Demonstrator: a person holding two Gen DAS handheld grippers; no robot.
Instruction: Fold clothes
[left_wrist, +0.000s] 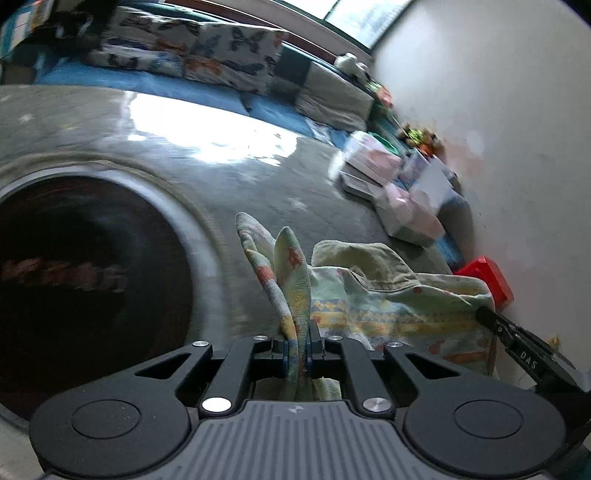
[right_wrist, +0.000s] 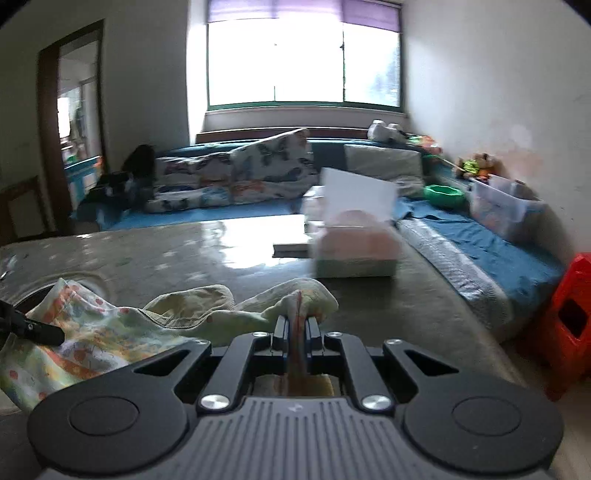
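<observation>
— How is the pale yellow-green printed cotton garment (right_wrist: 110, 332) laid?

— It is stretched left to right over the near part of the grey glossy table (right_wrist: 184, 251), one edge being clamped in the closed left gripper (left_wrist: 297, 345), another in the closed right gripper (right_wrist: 297, 332).

— What is hidden?

— Its near edge is covered by both gripper bodies; the kind of garment cannot be made out.

— And counted?

— One garment, two grippers, one blurred tissue box (right_wrist: 354, 247), one red plastic stool (right_wrist: 565, 325) at the right.
</observation>
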